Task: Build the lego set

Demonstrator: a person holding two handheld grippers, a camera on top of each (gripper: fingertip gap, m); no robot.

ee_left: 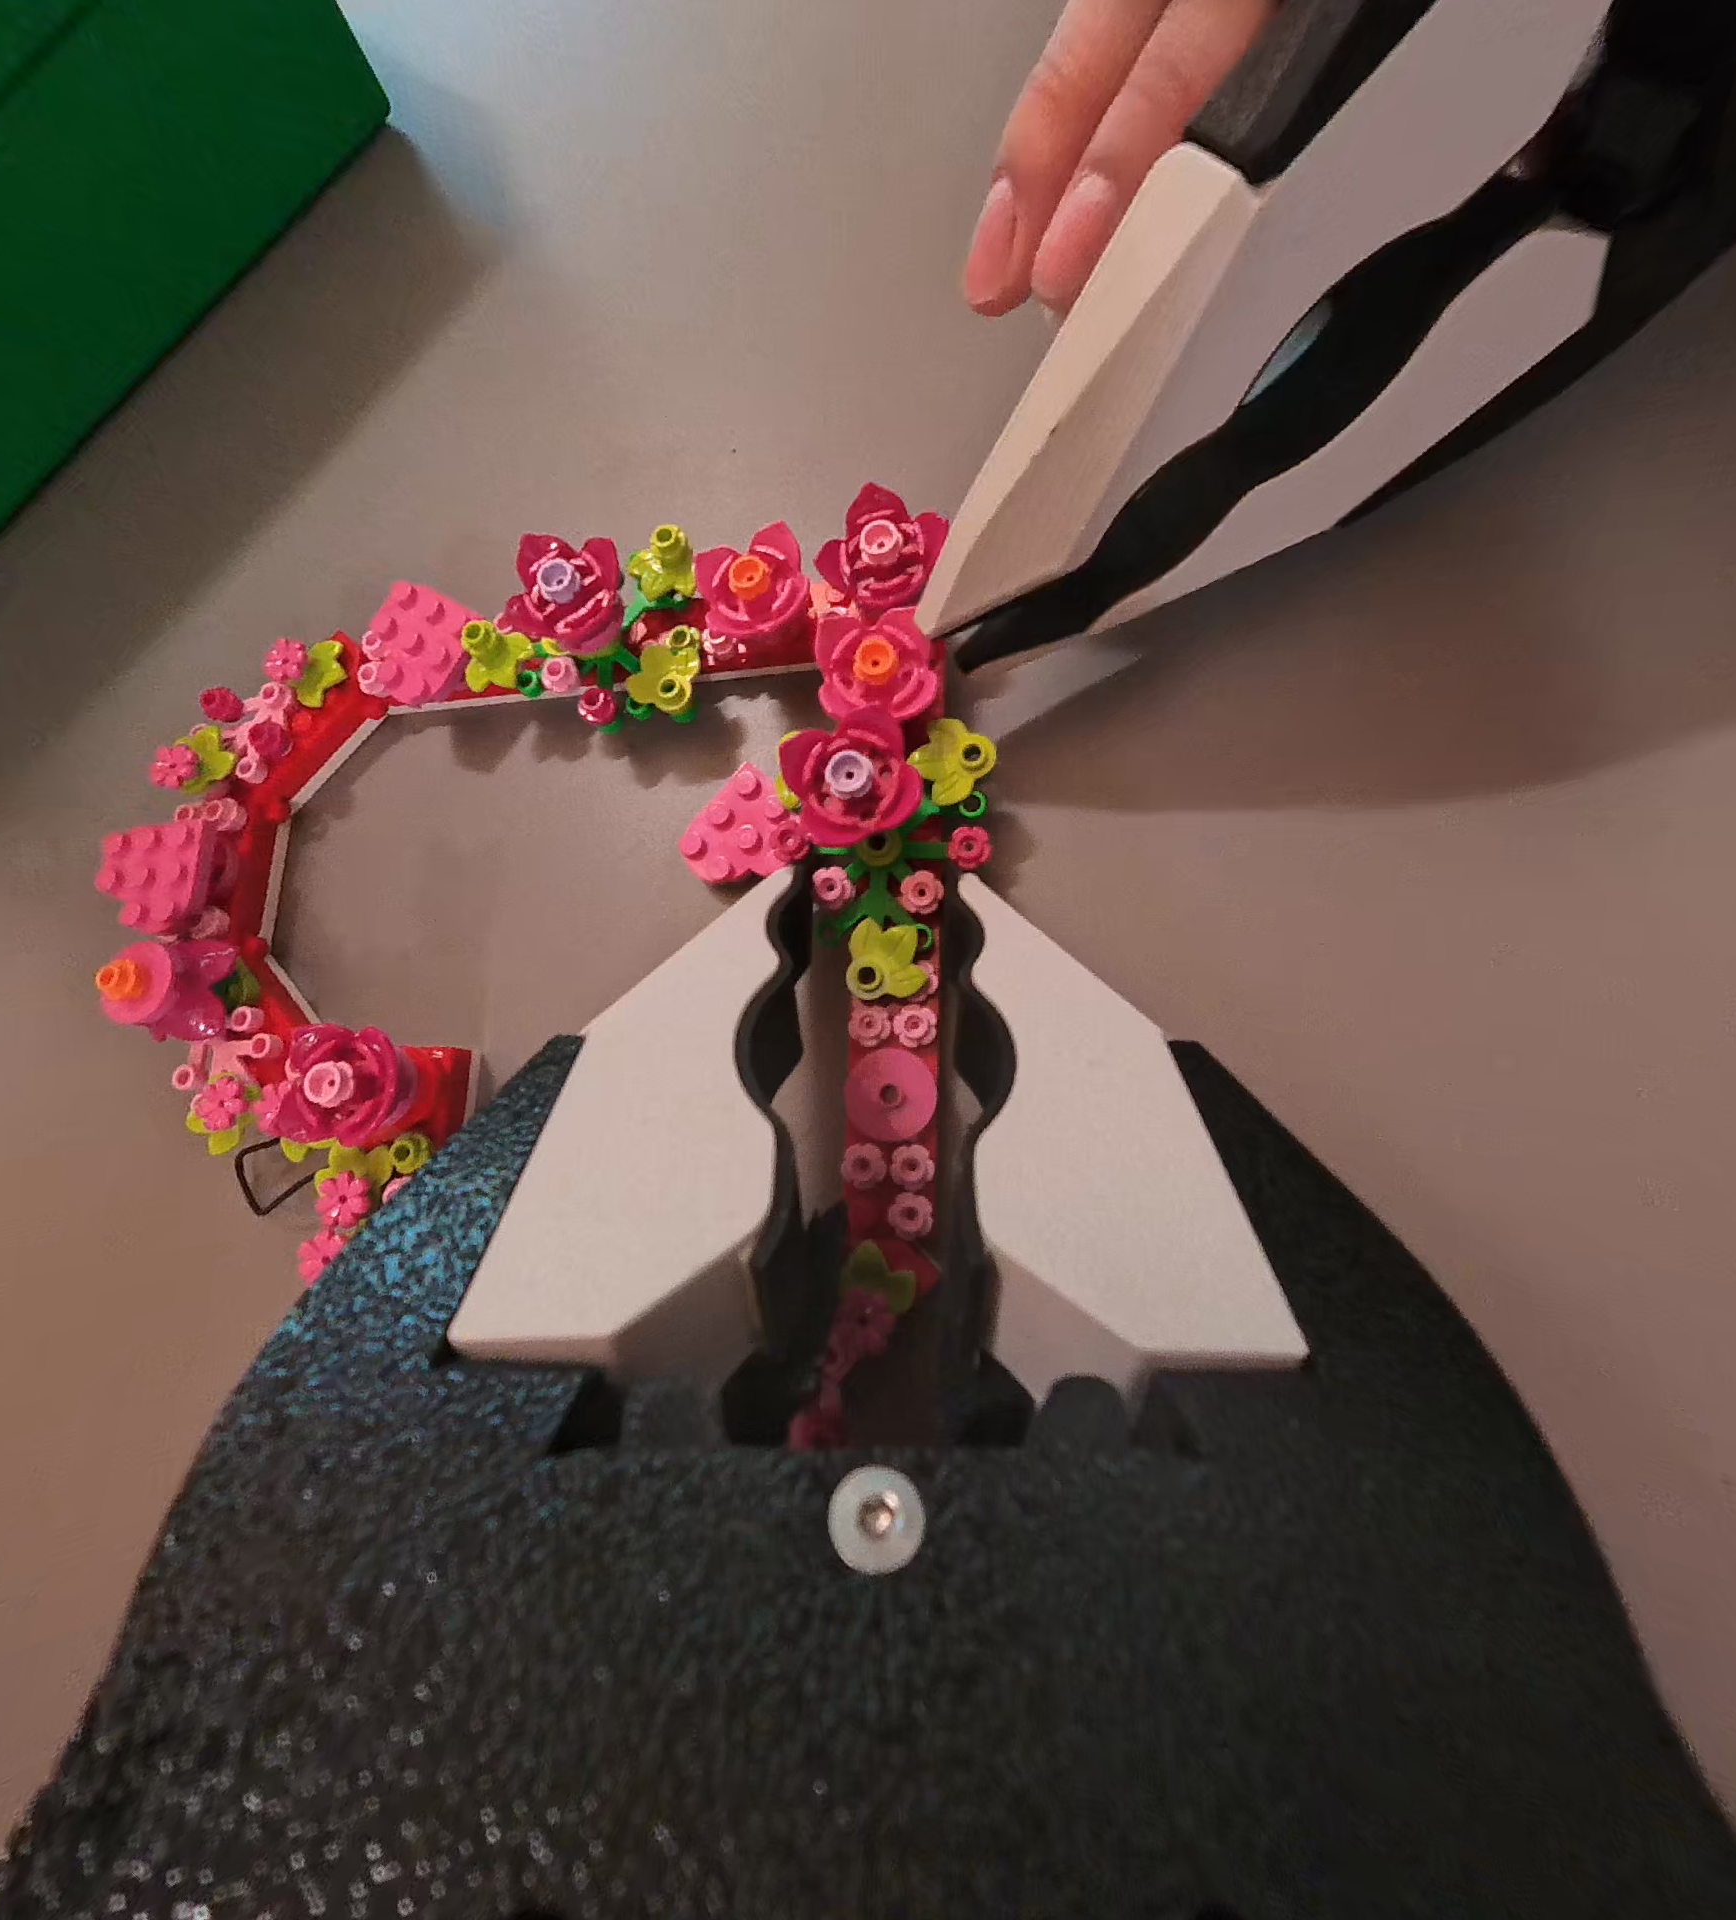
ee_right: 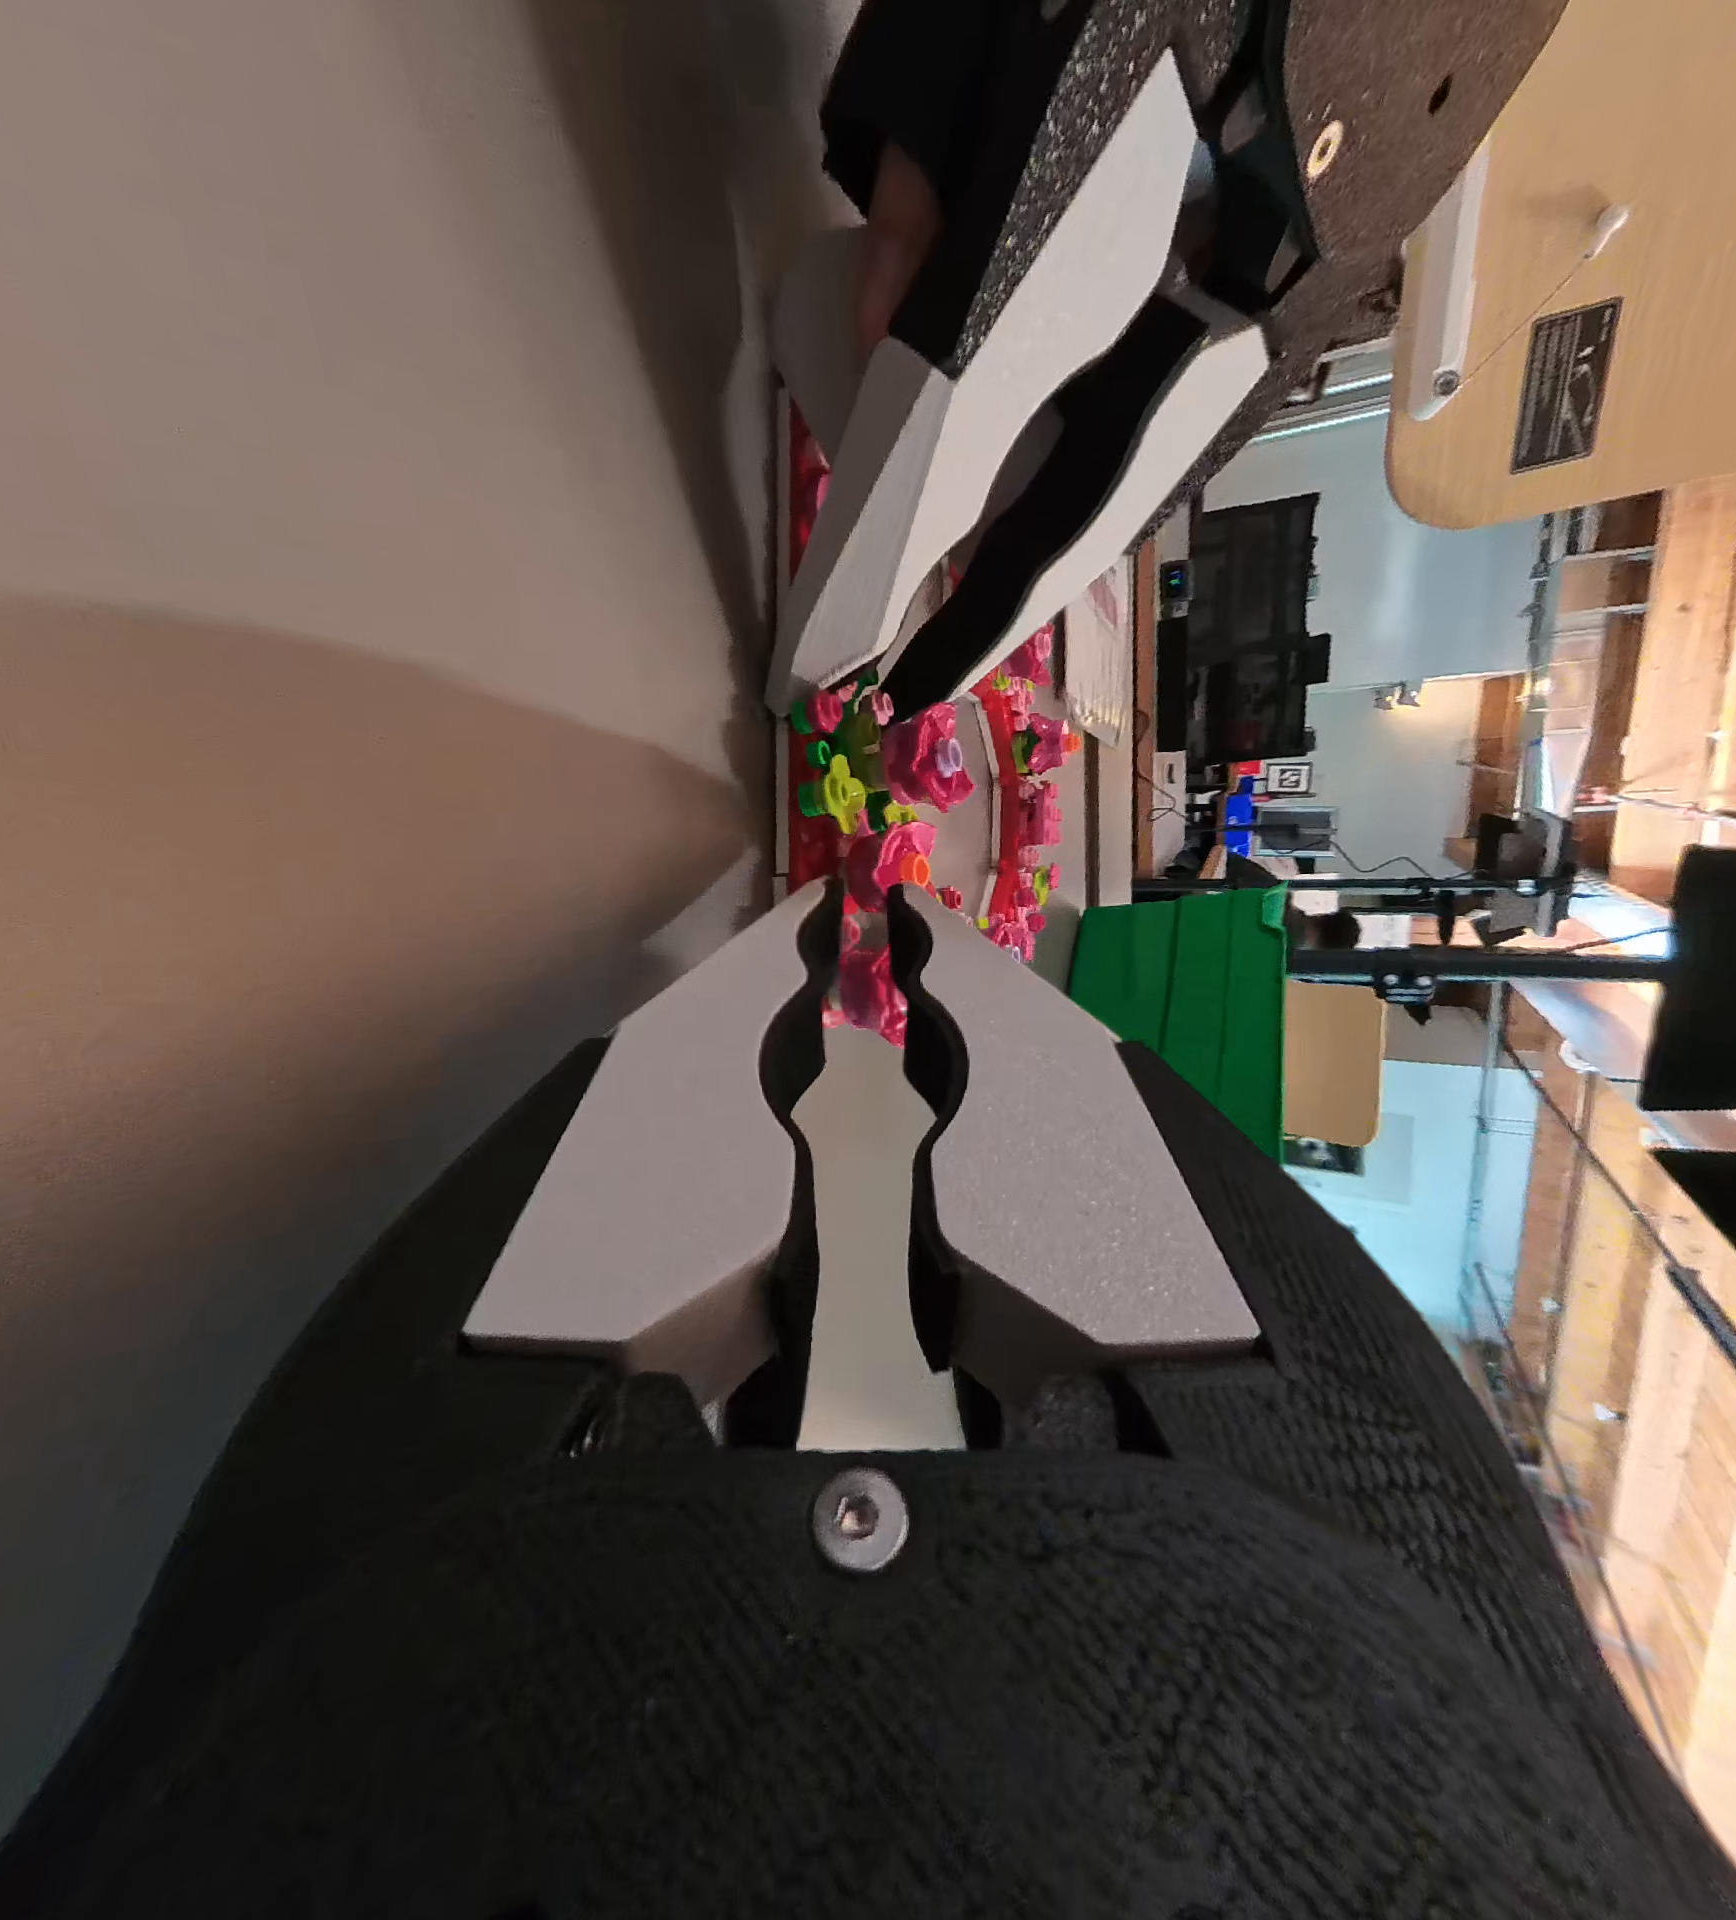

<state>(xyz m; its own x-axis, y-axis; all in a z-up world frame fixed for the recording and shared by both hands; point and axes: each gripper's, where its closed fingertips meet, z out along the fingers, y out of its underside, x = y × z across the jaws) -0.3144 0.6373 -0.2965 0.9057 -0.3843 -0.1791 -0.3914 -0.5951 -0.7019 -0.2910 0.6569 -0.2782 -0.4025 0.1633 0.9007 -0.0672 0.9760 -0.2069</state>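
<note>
A red lego frame (ee_left: 324, 748) studded with magenta roses, pink flowers and lime leaves lies on the grey table (ee_left: 1363, 935). Its right side is a straight red strip (ee_left: 890, 1101). My left gripper (ee_left: 879, 883) is shut on this strip, one finger on each side. My right gripper (ee_left: 952, 634) comes in from the upper right, and its tips meet at the frame's top right corner beside a magenta rose (ee_left: 879, 540). In the right wrist view the right gripper (ee_right: 859, 894) is nearly closed around that flowered corner (ee_right: 890, 862), with the left gripper (ee_right: 843, 691) just beyond.
A green box (ee_left: 64, 260) stands at the table's far left and also shows in the right wrist view (ee_right: 1176, 997). A person's hand (ee_left: 1061, 177) holds the right gripper. Bare table lies to the right of the frame. Room furniture shows in the background. About 4 centimeters separates my left fingertips from my right.
</note>
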